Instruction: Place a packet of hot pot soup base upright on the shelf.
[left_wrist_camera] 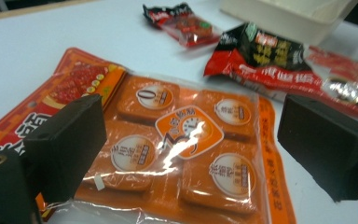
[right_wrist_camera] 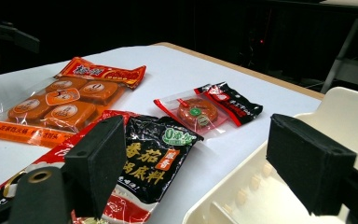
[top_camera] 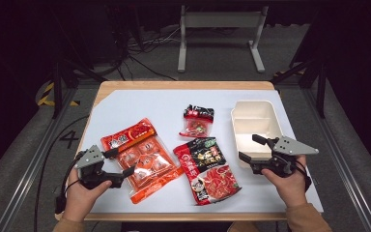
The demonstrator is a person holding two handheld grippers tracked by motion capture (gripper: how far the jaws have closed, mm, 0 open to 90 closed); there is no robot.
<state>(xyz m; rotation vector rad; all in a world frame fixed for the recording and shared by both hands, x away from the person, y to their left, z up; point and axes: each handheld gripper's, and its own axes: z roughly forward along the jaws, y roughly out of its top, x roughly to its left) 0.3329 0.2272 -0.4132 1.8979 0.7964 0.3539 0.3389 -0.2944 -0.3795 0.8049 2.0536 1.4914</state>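
A person's two hands come in at the near edge of a table covered with a white sheet (top_camera: 140, 104), each holding a two-jaw tool. The left gripper (top_camera: 122, 162) hovers with its jaws spread wide and empty over the near left part of an orange packet of four blocks (top_camera: 142, 158) — the packet lies flat on the sheet, and neither jaw presses on it. The right gripper (top_camera: 249, 149) is also wide open and holds nothing; its jaws sit at the near left corner of a cream tub (top_camera: 256, 128). Between the two hands lies a red-and-black sauce pouch (top_camera: 206, 169). Farther back, near the tub, lies a small red-and-black snack pack (top_camera: 197, 121).
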